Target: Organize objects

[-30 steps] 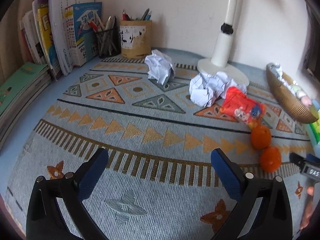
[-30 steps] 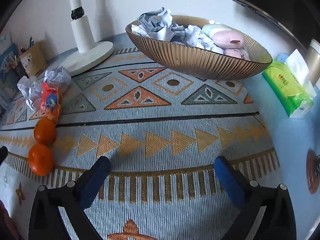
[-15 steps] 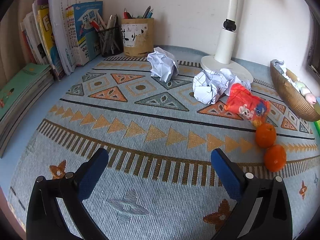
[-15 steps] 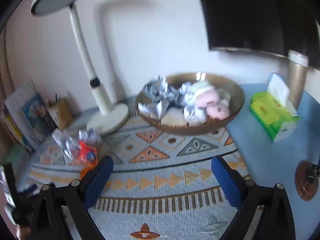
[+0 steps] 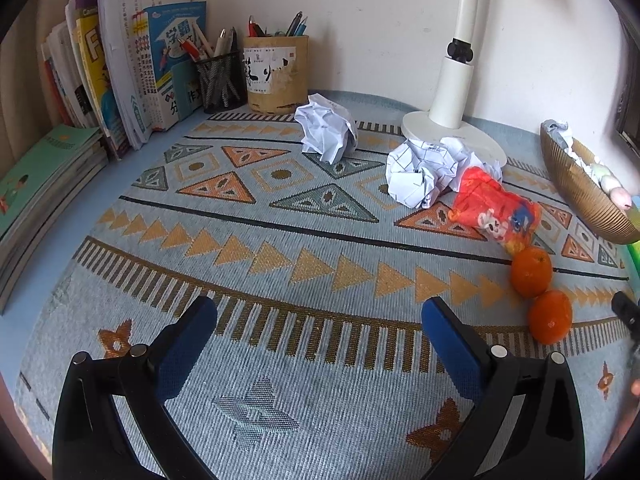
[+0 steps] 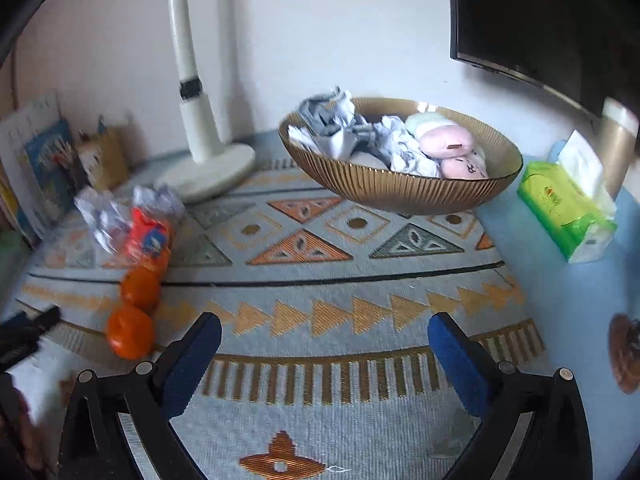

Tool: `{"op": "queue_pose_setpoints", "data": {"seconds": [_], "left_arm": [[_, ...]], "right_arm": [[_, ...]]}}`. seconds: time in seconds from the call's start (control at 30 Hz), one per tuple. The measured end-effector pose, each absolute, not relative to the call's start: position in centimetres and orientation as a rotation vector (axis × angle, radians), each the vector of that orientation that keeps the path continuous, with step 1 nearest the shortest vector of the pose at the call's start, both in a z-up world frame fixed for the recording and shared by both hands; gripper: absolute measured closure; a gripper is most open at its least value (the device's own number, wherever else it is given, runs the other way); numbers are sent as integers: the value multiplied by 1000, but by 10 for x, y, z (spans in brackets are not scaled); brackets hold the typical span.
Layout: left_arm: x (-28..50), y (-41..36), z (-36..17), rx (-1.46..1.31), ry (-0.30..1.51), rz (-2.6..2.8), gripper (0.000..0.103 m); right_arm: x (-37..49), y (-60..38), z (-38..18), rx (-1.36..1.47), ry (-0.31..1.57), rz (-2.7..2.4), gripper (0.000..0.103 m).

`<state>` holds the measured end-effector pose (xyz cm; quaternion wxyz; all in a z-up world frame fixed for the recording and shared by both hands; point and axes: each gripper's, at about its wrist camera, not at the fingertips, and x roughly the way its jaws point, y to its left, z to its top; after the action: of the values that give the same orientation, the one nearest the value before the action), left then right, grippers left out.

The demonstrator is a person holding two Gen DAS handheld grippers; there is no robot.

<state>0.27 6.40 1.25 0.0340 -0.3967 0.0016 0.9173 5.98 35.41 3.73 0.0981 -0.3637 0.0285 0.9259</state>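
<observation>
The left gripper (image 5: 319, 322) is held low over the patterned mat (image 5: 280, 216), its blue-padded fingers spread wide with nothing between them. The right gripper (image 6: 325, 340) is likewise held above the mat with its fingers wide apart and empty, aimed toward the ribbed golden bowl (image 6: 400, 190).

Compared with half a second ago, the right wrist view is lowered and brought closer to the bowl, so that the lamp head is no longer seen; the left wrist view is almost unchanged, only slightly shifted.

Two oranges (image 5: 532, 271) are seen touching each other on the mat, with one red snack packet (image 5: 494, 210) just beside the farther orange. Three crumpled paper balls are counted on the mat: one (image 5: 328, 133) near the pen holders, and two (image 5: 416, 178) lying together against the lamp base (image 5: 452, 136) and touching the packet. More crumpled paper and pale soft items are held in the bowl. Two pen holders (image 5: 276, 74) are stood by the wall beside upright books (image 5: 132, 56). One green tissue pack (image 6: 568, 208) is placed right of the bowl.
</observation>
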Motion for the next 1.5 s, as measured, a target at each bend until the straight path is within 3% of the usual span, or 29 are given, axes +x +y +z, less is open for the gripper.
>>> {"op": "queue_pose_setpoints", "data": {"seconds": [0.17,0.57,0.87,1.5], "left_arm": [[5,60,15,-1186,-32,2820,1],[23,25,29,-966,-324,2850,1],[27,36,31,-949,-249,2870,1],[26,34,28,-972,-279,2863,1]], "right_arm": [[63,339,40,-1033,-60,2723,0],[63,341,40,-1044,-38,2729,0],[60,339,38,-1071,-44,2735,0],[59,337,36,-1092,-40,2735,0]]}}
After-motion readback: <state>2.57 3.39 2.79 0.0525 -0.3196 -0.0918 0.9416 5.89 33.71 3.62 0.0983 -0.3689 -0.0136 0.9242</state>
